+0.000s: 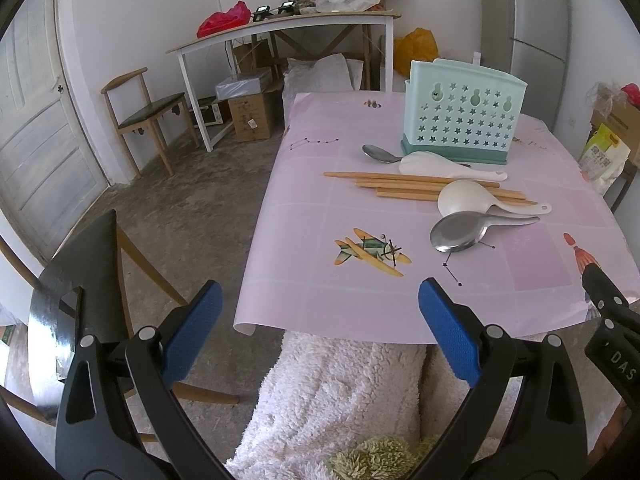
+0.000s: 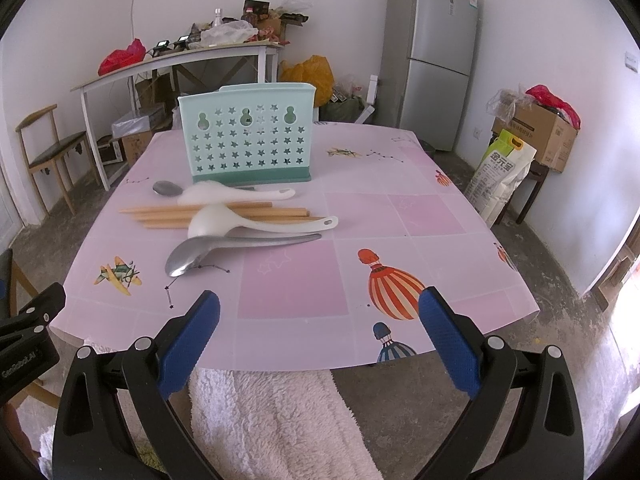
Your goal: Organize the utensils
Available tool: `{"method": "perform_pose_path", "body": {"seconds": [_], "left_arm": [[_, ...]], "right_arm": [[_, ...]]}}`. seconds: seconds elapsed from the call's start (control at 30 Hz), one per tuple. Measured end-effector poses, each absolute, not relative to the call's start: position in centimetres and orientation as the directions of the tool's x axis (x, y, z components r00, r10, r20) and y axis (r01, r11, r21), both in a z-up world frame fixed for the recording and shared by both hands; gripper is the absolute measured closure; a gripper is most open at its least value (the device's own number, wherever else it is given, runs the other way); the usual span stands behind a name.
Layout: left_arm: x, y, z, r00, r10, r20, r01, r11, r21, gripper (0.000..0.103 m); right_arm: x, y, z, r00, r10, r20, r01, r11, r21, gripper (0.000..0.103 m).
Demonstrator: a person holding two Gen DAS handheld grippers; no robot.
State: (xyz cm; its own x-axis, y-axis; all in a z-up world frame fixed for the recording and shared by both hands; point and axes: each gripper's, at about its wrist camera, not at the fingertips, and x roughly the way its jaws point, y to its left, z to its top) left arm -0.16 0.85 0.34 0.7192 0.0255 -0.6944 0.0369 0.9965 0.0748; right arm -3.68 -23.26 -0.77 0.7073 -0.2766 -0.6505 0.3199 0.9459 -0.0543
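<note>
Two metal spoons, the large one (image 2: 240,250) and a small one (image 2: 168,188), two white plastic rice paddles (image 2: 256,222) and a bundle of wooden chopsticks (image 2: 216,215) are lying before one mint-green star-pierced plastic utensil holder (image 2: 246,136) on the pink printed tablecloth (image 2: 400,216). The left gripper (image 1: 320,312) and right gripper (image 2: 320,316) are hovering spread wide and empty at the near table edge, with bare cloth to the right.

A grey fridge (image 2: 434,52) stands at the far wall, a rice bag (image 2: 500,176) and a cardboard box (image 2: 540,136) to its right. A white side table (image 2: 176,60) along the wall carries a red bag (image 2: 122,56) and clutter; a wooden chair (image 2: 48,148) stands left of it
</note>
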Motion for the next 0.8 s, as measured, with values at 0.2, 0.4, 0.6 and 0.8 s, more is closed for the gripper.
{"method": "perform_pose_path", "body": {"seconds": [0.2, 0.4, 0.6, 0.8], "left_arm": [[0.3, 0.5, 0.1, 0.706, 0.04, -0.707, 0.033, 0.996, 0.089, 0.008], [1.6, -0.2, -0.8, 0.681, 0.052, -0.731, 0.038, 0.994, 0.105, 0.008], [4.3, -0.9, -2.8, 0.618, 0.067, -0.784, 0.051, 0.991, 0.126, 0.008], [7.3, -2.2, -5.3, 0.572, 0.089, -0.815, 0.091, 0.981, 0.171, 0.008]], "right_arm": [[-3.5, -23.6, -0.4, 0.699, -0.274, -0.661, 0.32, 0.946, -0.053, 0.006], [-2.5, -24.3, -1.5, 0.683, -0.268, -0.68, 0.326, 0.944, -0.045, 0.006], [-0.5, -25.3, -3.3, 0.661, -0.243, -0.71, 0.304, 0.952, -0.043, 0.006], [2.3, -26.2, -5.6, 0.636, -0.212, -0.742, 0.268, 0.962, -0.045, 0.006]]}}
